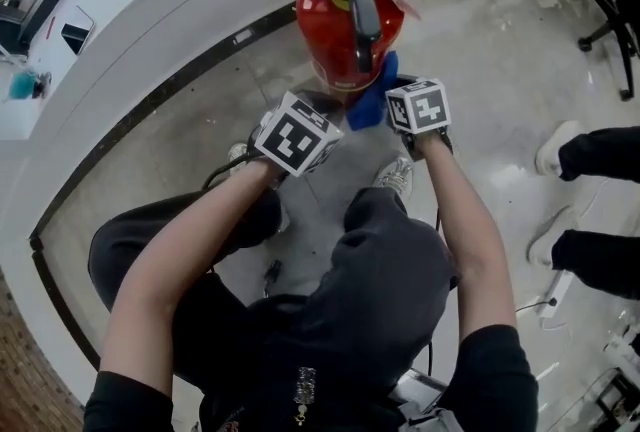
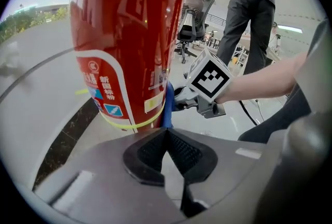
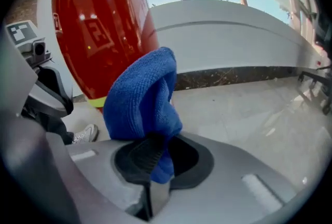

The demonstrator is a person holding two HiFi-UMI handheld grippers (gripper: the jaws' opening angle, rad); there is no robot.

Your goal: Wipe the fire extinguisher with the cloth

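Closest in, the left gripper [image 2: 167,137] has its jaws pressed together on nothing, just short of the cylinder's base. The right gripper [image 3: 154,158] is clamped on the blue cloth [image 3: 142,96], which bunches soft and floppy above the pads. The cloth looks to be touching the lower side of the fire extinguisher [image 1: 348,25]. That red cylinder stands upright on the pale floor [image 1: 480,60], beside a curved white ledge [image 1: 200,30]. It looks heavy, rigid and glossy-slick. I'd steady it by the top handle while the pinched fold of cloth rubs.
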